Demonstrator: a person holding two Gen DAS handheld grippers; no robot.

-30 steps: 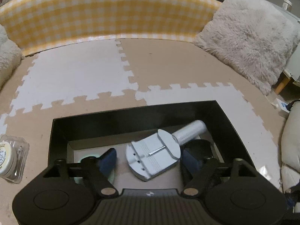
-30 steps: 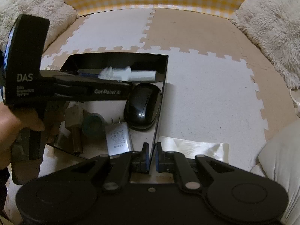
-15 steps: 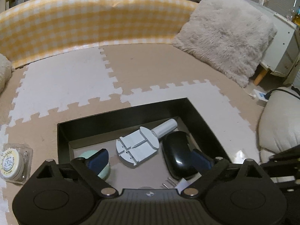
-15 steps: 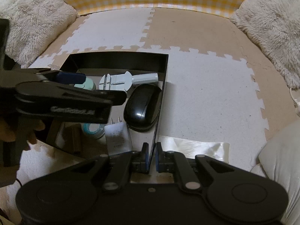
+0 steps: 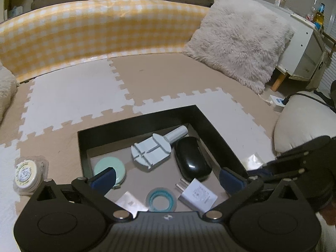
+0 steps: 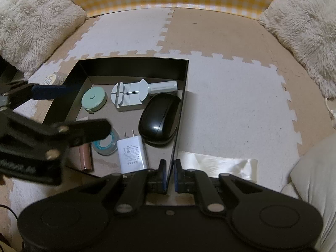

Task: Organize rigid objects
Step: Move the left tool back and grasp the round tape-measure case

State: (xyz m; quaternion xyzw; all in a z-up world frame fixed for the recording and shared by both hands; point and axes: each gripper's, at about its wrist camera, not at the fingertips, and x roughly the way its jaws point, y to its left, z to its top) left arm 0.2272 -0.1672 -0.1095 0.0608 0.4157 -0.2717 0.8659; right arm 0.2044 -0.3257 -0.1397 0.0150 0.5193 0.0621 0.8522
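Note:
A black open box [image 5: 212, 124] [image 6: 134, 67] sits on the foam mat. Inside lie a grey watch tool [image 5: 152, 148] [image 6: 130, 93], a black mouse [image 5: 192, 160] [image 6: 160, 119], a white charger plug [image 5: 197, 197] [image 6: 132, 152], a green tape measure [image 5: 109, 169] [image 6: 94, 98], a tape roll [image 5: 161, 199] [image 6: 105, 142] and a pink tube [image 6: 85, 155]. My left gripper [image 5: 168, 178] is open and empty above the box. My right gripper [image 6: 169, 174] is shut on the box's right wall [image 6: 178, 126].
A small round container [image 5: 26, 173] [image 6: 52, 79] in clear packaging lies on the mat left of the box. A shiny plastic sheet [image 6: 218, 163] lies right of the box. Fluffy cushions [image 5: 237, 42] [image 6: 31, 25] and a yellow checked bolster [image 5: 94, 31] ring the mat.
My left gripper has pulled up and back from the watch tool, which stays in the box. More of the box's contents show. My right gripper has kept its hold.

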